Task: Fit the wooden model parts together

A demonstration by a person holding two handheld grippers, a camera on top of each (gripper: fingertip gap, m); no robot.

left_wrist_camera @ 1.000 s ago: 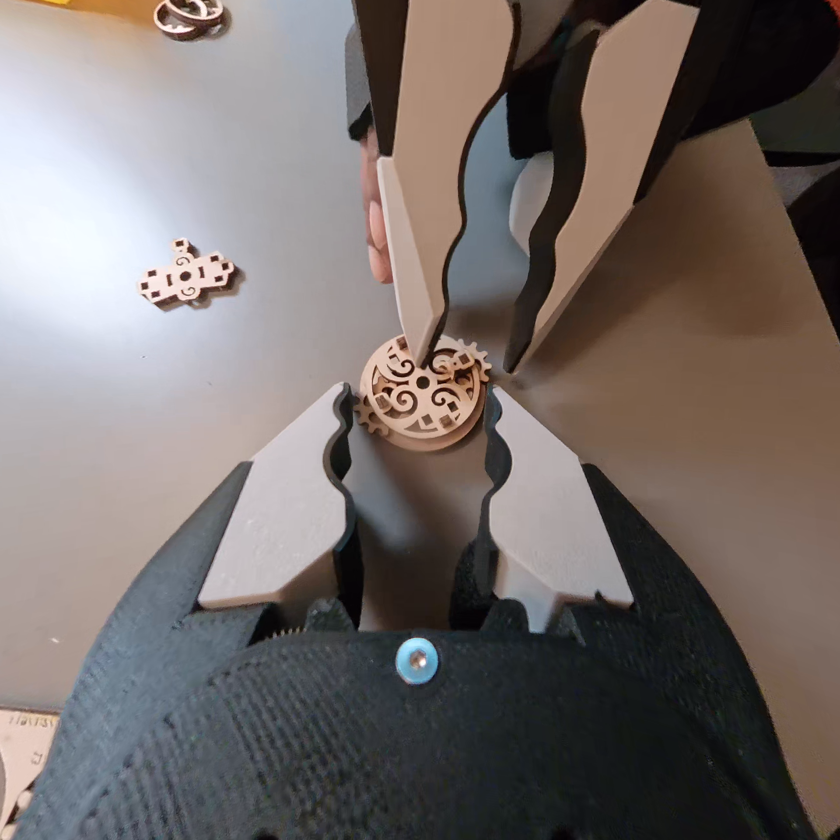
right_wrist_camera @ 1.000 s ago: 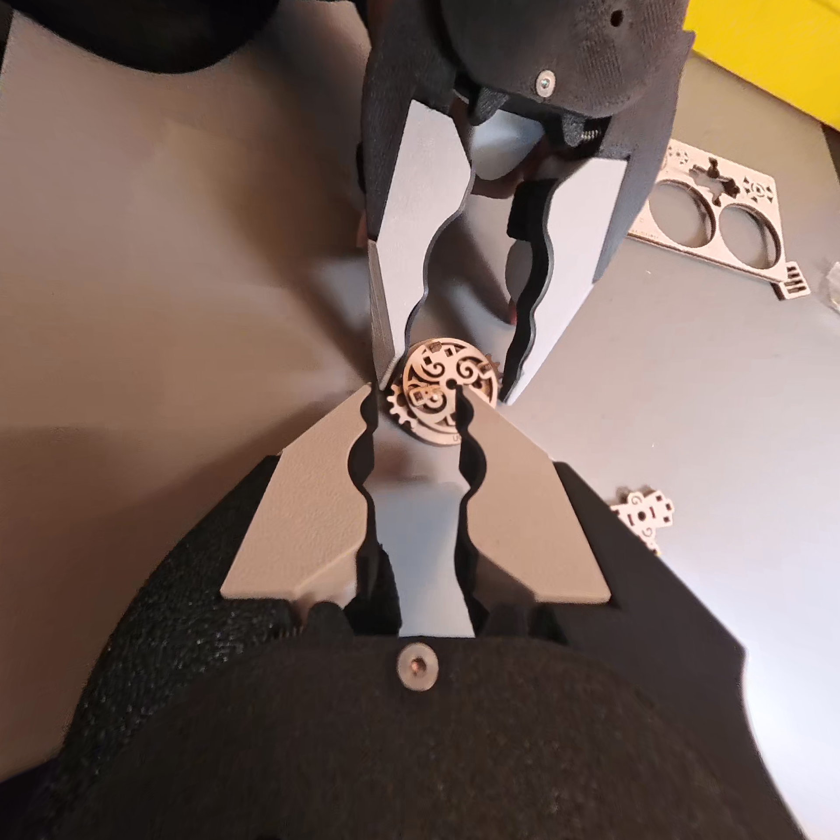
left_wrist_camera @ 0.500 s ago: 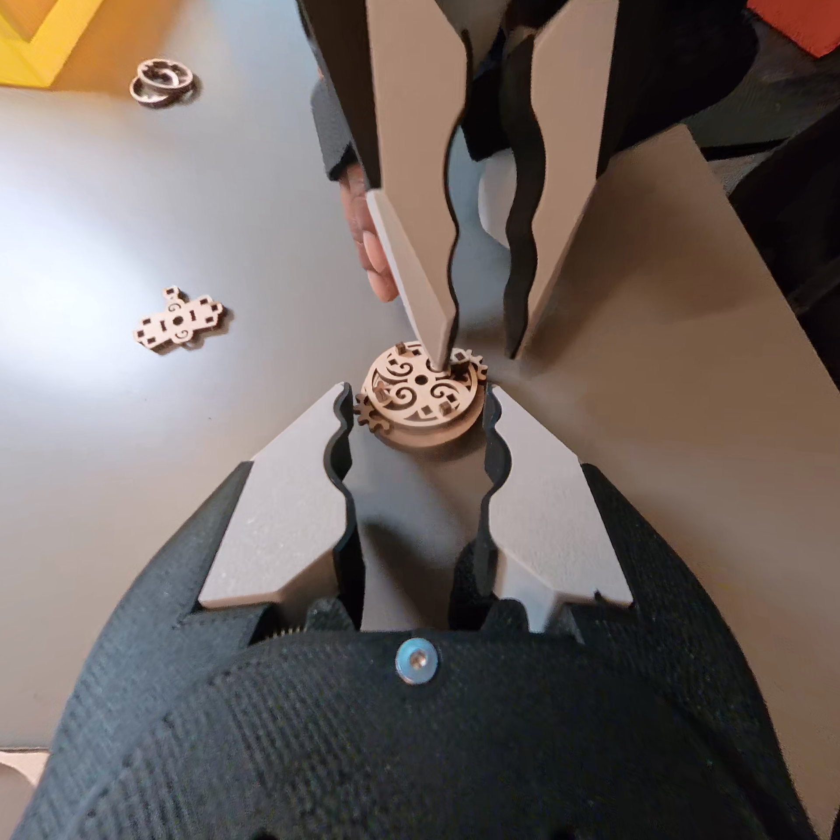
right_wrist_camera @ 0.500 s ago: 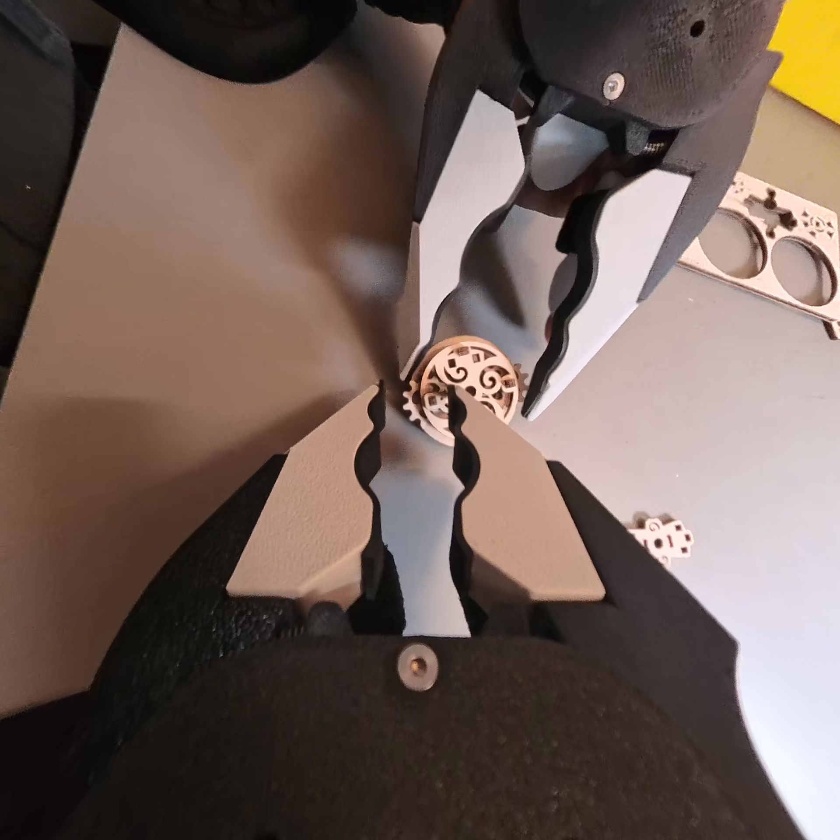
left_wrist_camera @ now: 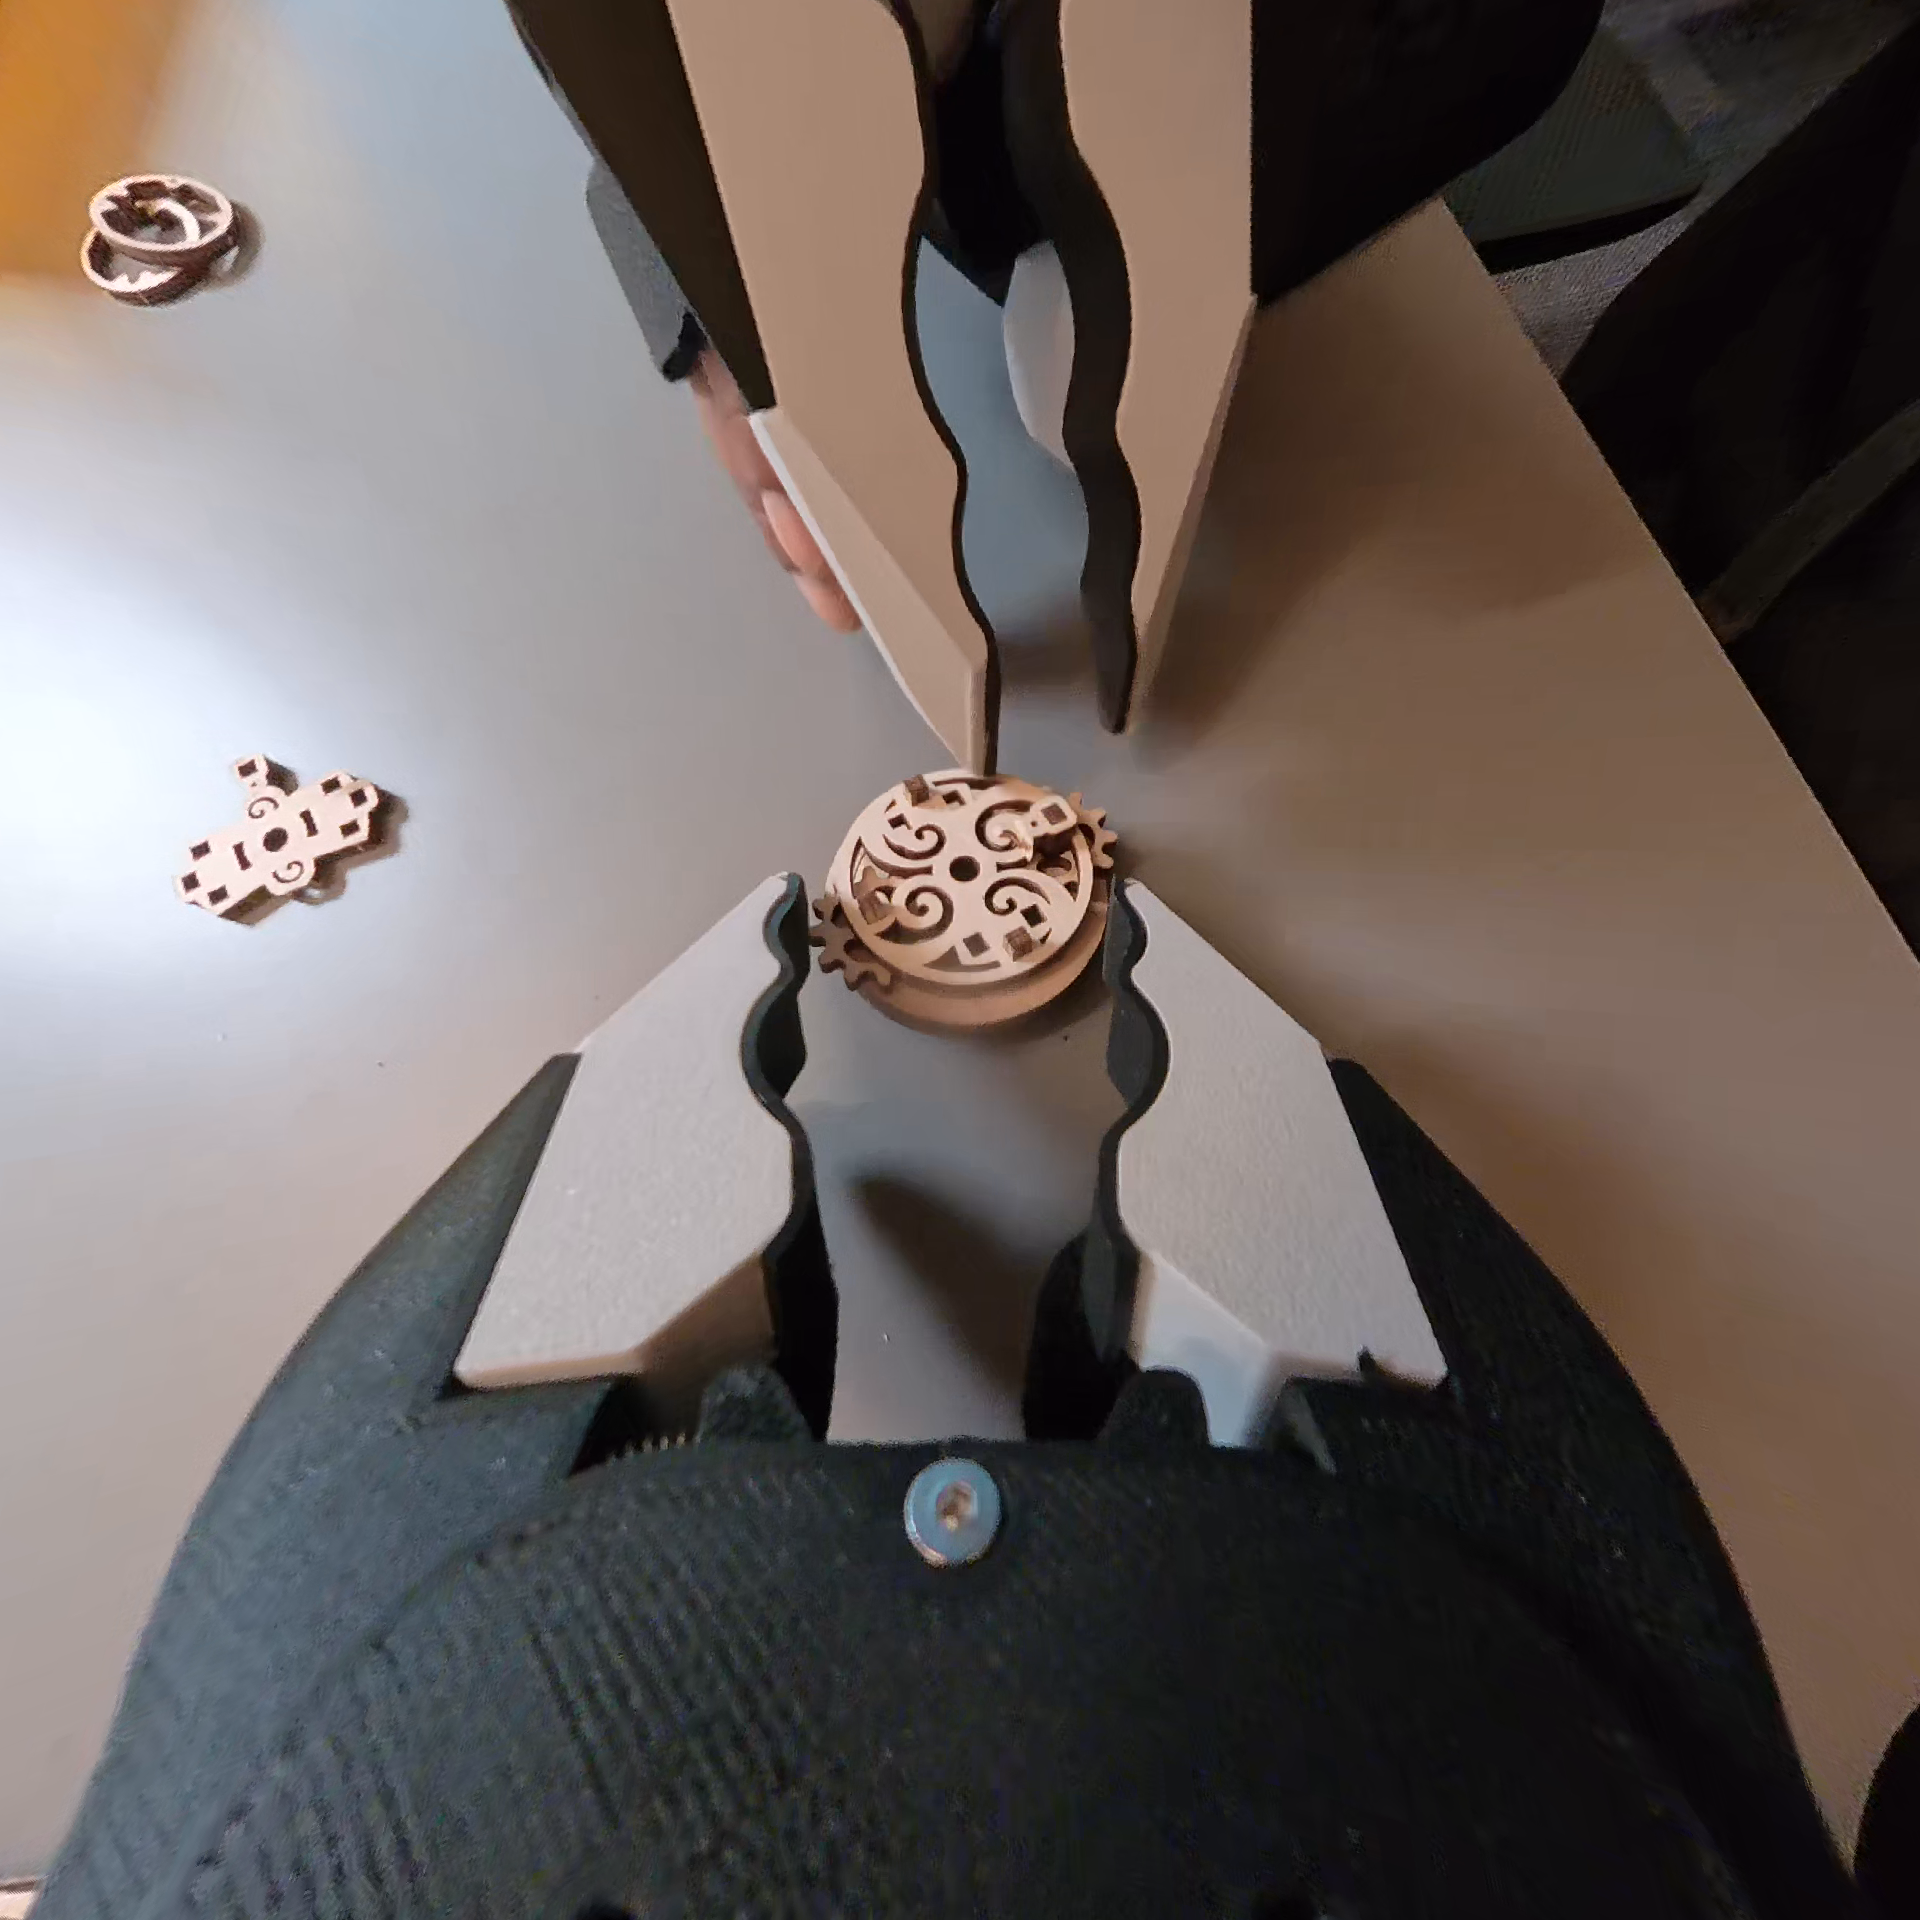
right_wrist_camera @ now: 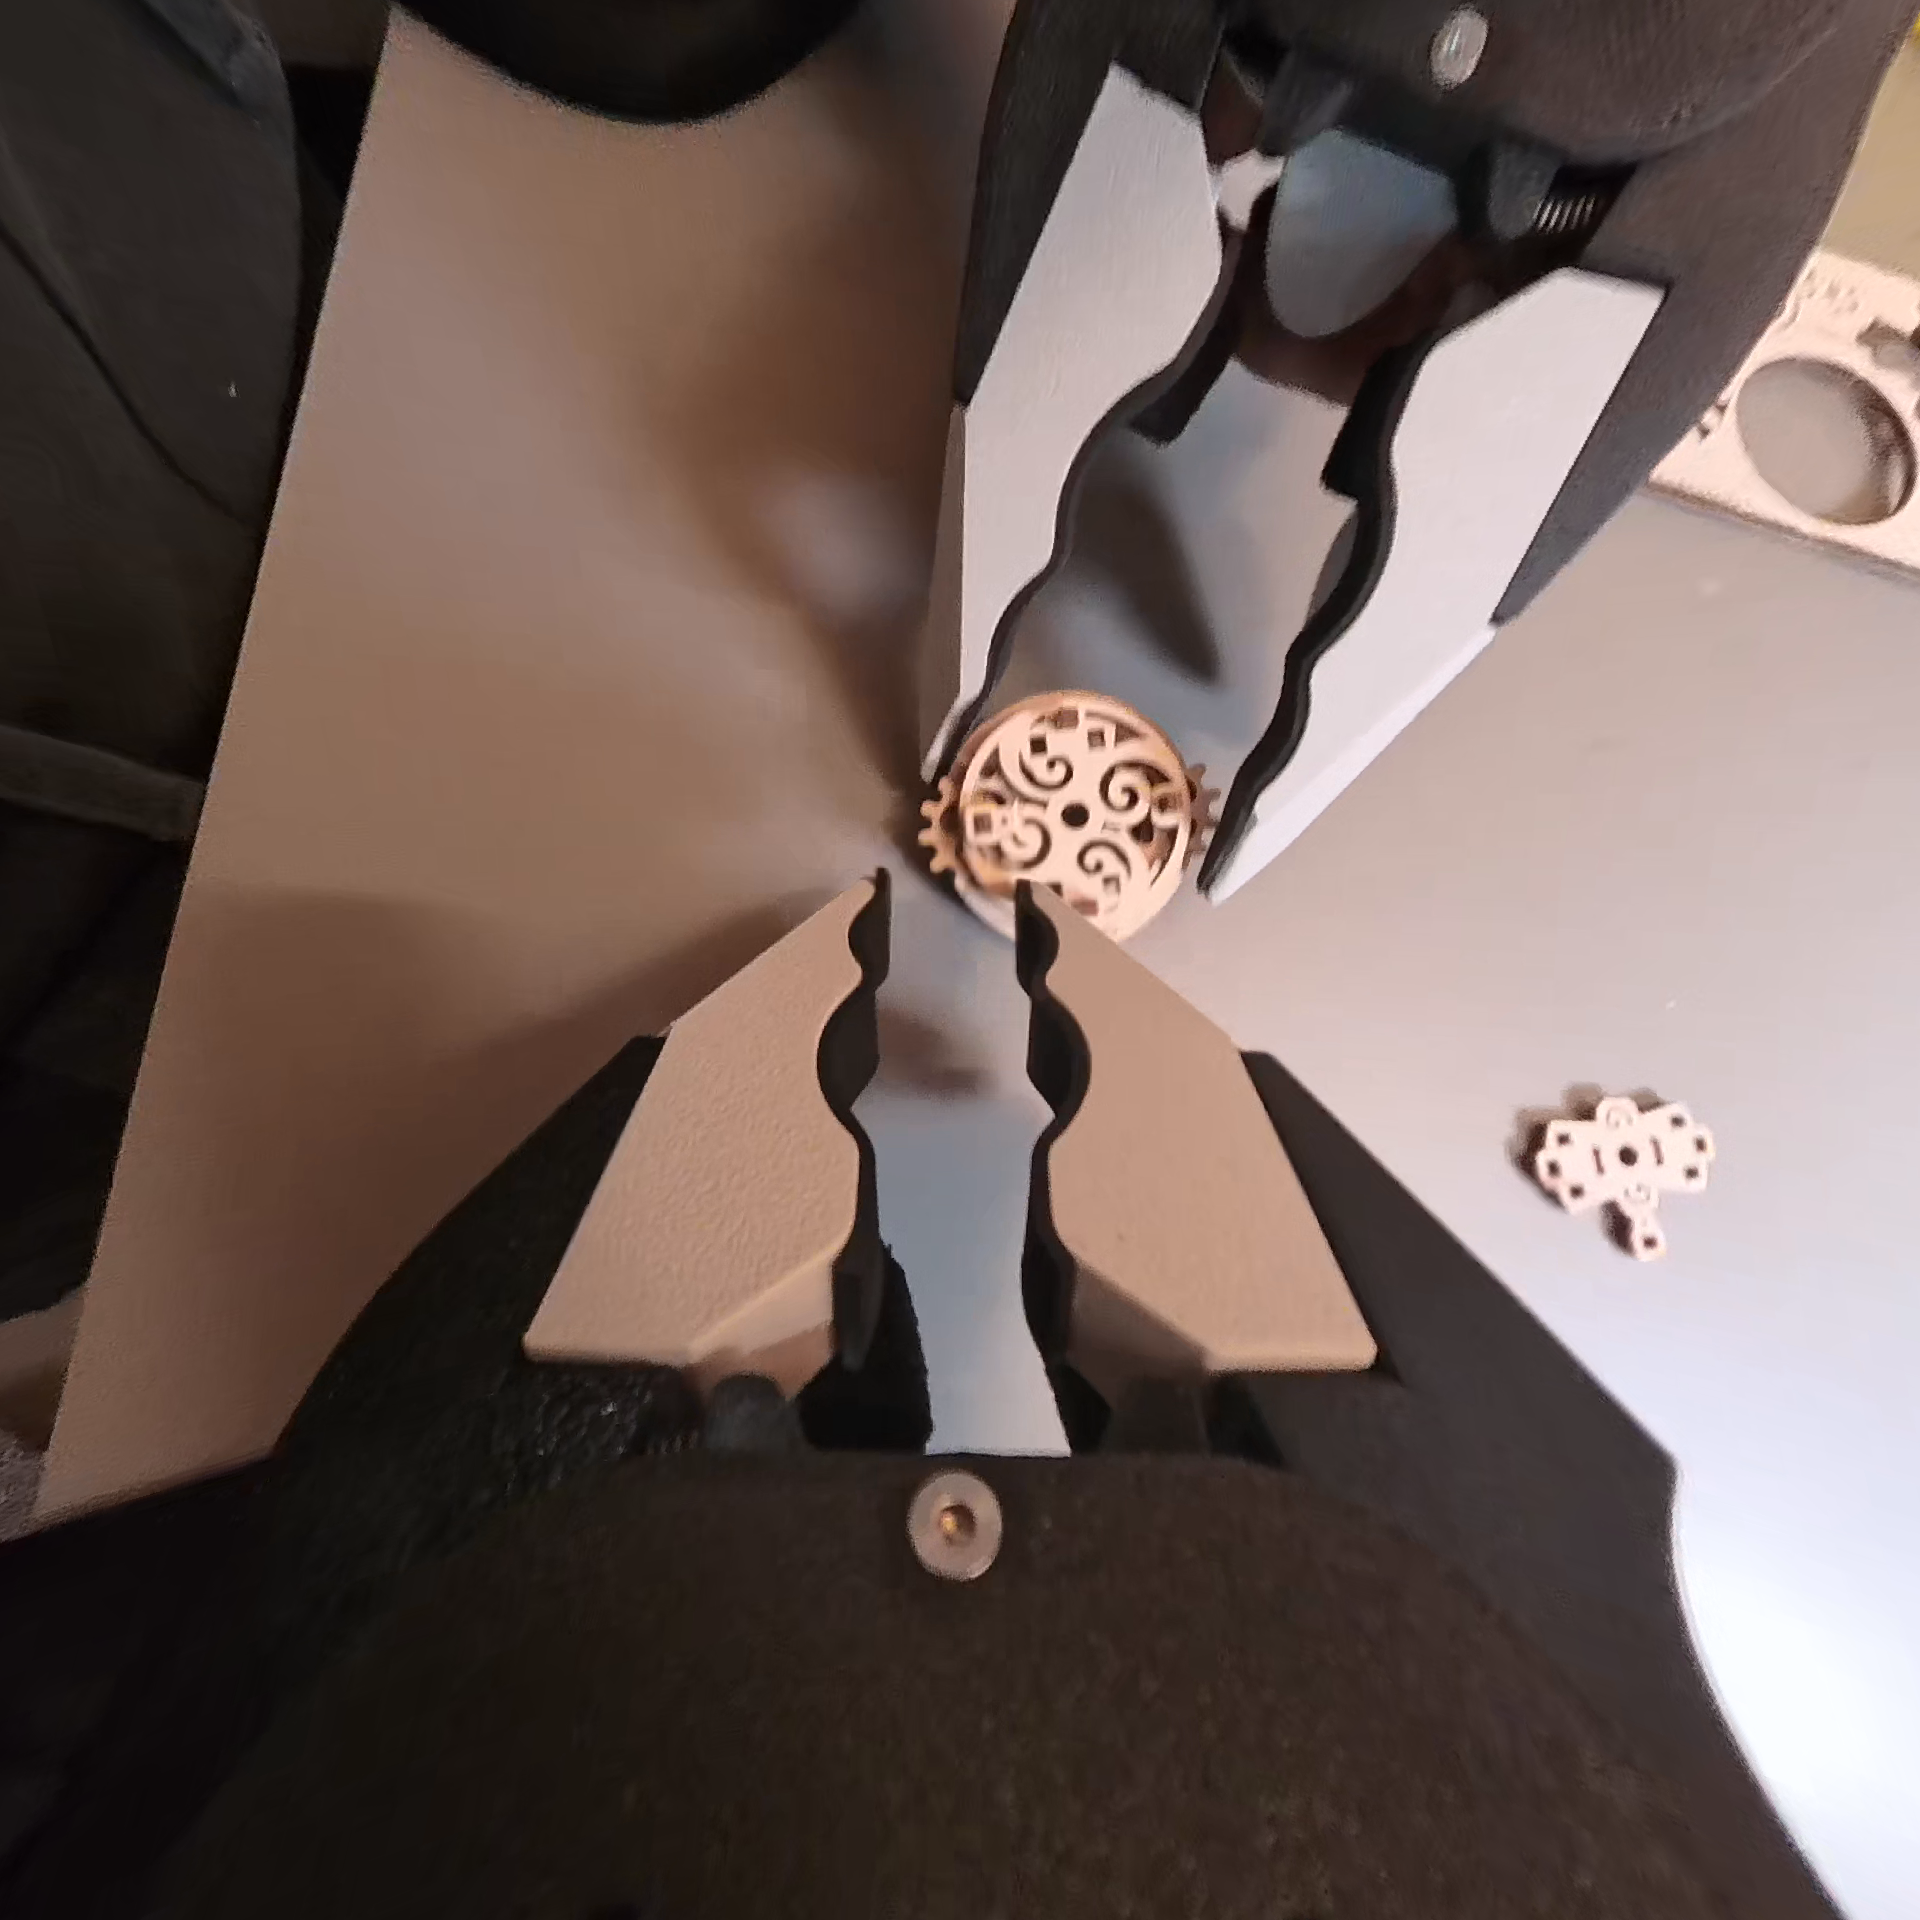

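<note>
A round wooden disc assembly (left_wrist_camera: 966,894) with swirl cut-outs and small gears at its rim lies on the grey table (left_wrist_camera: 416,540). My left gripper (left_wrist_camera: 961,899) flanks it, one fingertip against each side, and holds it on the table. My right gripper (right_wrist_camera: 954,888) faces it from the other side with a narrow gap between its fingers and nothing in it. Its right fingertip sits at the disc's (right_wrist_camera: 1070,821) near edge. The left gripper (right_wrist_camera: 1081,821) also shows in the right wrist view, and the right gripper (left_wrist_camera: 1049,732) in the left wrist view.
A cross-shaped wooden piece (left_wrist_camera: 281,852) lies apart on the table; it also shows in the right wrist view (right_wrist_camera: 1621,1164). Wooden rings (left_wrist_camera: 156,239) lie farther off. A punched-out wooden sheet (right_wrist_camera: 1818,436) lies behind the left gripper. The table edge (left_wrist_camera: 1662,644) runs close by. Less than 4 cm separates the two grippers' tips. The cross-shaped wooden piece (left_wrist_camera: 281,852) sits 11 centimeters or so from the ends of my left fingers. It is also in sight in the right wrist view (right_wrist_camera: 1616,1140).
My right gripper narrowed its jaws, and its fingertip, which pressed on the disc's top, drew back to the disc's edge. My left gripper kept its hold on the disc.
</note>
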